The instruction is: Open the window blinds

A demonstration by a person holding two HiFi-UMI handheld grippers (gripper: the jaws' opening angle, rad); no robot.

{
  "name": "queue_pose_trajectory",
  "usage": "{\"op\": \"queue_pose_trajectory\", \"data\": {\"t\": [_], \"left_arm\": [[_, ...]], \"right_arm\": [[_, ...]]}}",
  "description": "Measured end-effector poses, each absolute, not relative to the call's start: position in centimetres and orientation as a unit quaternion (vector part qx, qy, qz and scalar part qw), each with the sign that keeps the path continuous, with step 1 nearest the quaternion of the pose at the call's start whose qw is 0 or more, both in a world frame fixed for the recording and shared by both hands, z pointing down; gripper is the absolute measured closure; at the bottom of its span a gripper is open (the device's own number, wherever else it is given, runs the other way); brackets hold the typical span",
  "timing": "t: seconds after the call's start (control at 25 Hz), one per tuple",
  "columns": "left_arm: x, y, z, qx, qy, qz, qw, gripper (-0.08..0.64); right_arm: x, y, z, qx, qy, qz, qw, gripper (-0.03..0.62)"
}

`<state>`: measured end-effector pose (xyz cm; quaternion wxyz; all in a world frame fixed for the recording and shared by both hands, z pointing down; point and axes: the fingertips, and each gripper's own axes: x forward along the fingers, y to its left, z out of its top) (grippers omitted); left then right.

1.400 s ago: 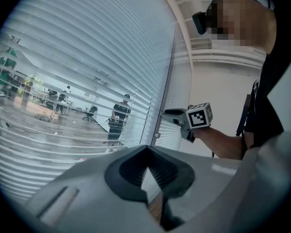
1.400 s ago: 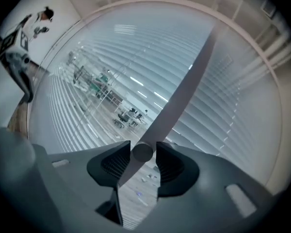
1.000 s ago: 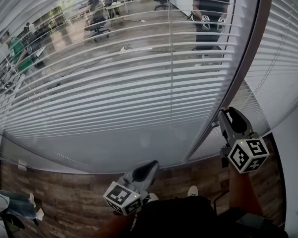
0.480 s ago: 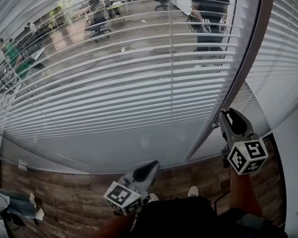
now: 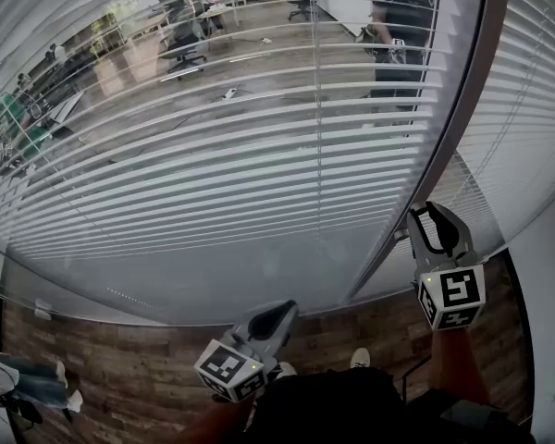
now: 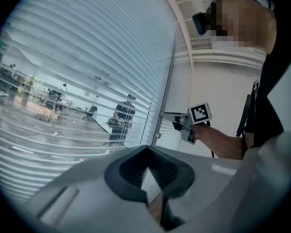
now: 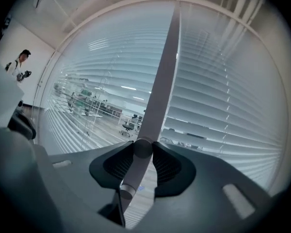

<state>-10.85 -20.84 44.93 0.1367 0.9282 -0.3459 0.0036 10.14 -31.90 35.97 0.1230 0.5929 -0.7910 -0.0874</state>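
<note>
White slatted blinds (image 5: 213,155) cover the window ahead, also filling the left gripper view (image 6: 63,81) and the right gripper view (image 7: 223,106). Their grey tilt wand (image 7: 157,81) hangs beside the dark window post (image 5: 453,128). My right gripper (image 5: 421,213) points level at the wand. Its jaws have just been closing and the pads (image 7: 167,166) now press on the wand near its lower end (image 7: 143,152). From the left I see that gripper (image 6: 170,118) at the thin wand (image 6: 167,81). My left gripper (image 5: 282,311) hangs low, shut and empty (image 6: 145,159).
Wood floor (image 5: 120,359) runs under the window. A white wall (image 5: 550,276) stands close on the right. Through the slats I see an office with desks and chairs (image 5: 185,35) and a mirrored standing person (image 5: 402,17). A bundle lies at lower left (image 5: 18,387).
The right gripper has rolled about the wand, its marker cube now facing differently. The slats look tilted slightly further open. The left gripper has stayed put.
</note>
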Motion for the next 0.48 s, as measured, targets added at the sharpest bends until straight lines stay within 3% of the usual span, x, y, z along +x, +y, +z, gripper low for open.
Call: {"op": "queue_pose_trajectory", "data": {"t": [0.48], "left_arm": [[-11.0,-21.4,46.9,0.928,-0.346,0.003,0.139,0.56]], "right_arm": [[9.5,-32.6,38.3,0.6,-0.741,-0.197,0.226,0.443]]}}
